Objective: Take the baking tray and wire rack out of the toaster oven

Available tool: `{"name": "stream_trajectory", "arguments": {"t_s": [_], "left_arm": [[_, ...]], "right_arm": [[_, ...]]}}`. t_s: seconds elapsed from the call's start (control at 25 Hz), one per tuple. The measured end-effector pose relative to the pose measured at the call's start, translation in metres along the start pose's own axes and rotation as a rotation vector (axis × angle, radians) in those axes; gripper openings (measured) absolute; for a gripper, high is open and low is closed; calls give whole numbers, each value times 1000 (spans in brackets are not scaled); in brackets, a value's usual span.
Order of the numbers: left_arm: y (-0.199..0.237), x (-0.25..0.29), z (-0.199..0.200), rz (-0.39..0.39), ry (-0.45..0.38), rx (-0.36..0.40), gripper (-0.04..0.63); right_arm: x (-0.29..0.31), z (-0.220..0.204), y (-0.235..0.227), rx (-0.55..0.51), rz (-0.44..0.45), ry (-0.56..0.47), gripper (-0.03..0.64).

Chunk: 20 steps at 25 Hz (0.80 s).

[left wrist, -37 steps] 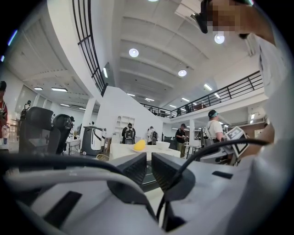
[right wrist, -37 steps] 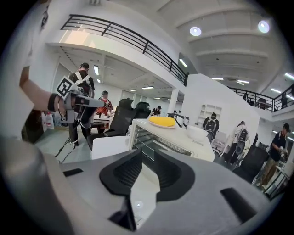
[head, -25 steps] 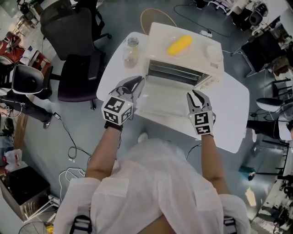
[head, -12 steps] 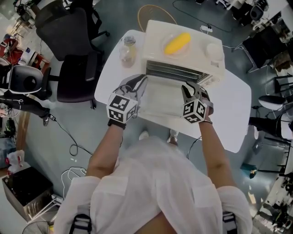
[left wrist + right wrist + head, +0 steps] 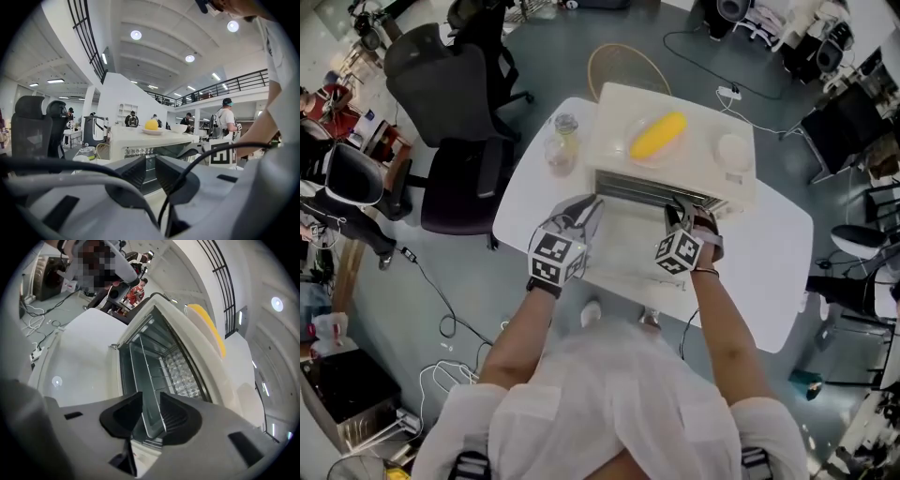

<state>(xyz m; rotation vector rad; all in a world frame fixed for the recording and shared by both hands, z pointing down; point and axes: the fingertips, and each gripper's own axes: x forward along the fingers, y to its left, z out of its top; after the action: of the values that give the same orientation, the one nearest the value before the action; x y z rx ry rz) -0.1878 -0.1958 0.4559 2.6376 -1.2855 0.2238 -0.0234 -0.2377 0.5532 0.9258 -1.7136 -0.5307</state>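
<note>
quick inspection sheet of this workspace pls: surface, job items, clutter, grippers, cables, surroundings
surface: white table carrying the oven.
job's things: toaster oven, its door folded down; wire rack still inside; what looks like the baking tray edge at the opening.
clutter: yellow item on a plate and white bowl on the oven's top; glass jar beside the oven.
grippers: left gripper by the door's left edge, jaws slightly apart, nothing between; right gripper at the opening, jaws have just been opening, tray edge between them, not clamped.
cables: power strip and lead behind the table; loose floor cables.
surroundings: office chairs.
</note>
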Motion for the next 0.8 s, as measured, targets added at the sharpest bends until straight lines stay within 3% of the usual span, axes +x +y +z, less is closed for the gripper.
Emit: {"name": "stream_trajectory", "arguments": {"t_s": [0.56, 0.8], "left_arm": [[22, 6, -9, 49, 34, -27, 84], [31, 5, -15, 72, 41, -30, 103]], "right_arm": [[45, 3, -2, -131, 23, 42, 118], [62, -1, -3, -143, 41, 89, 74]]}}
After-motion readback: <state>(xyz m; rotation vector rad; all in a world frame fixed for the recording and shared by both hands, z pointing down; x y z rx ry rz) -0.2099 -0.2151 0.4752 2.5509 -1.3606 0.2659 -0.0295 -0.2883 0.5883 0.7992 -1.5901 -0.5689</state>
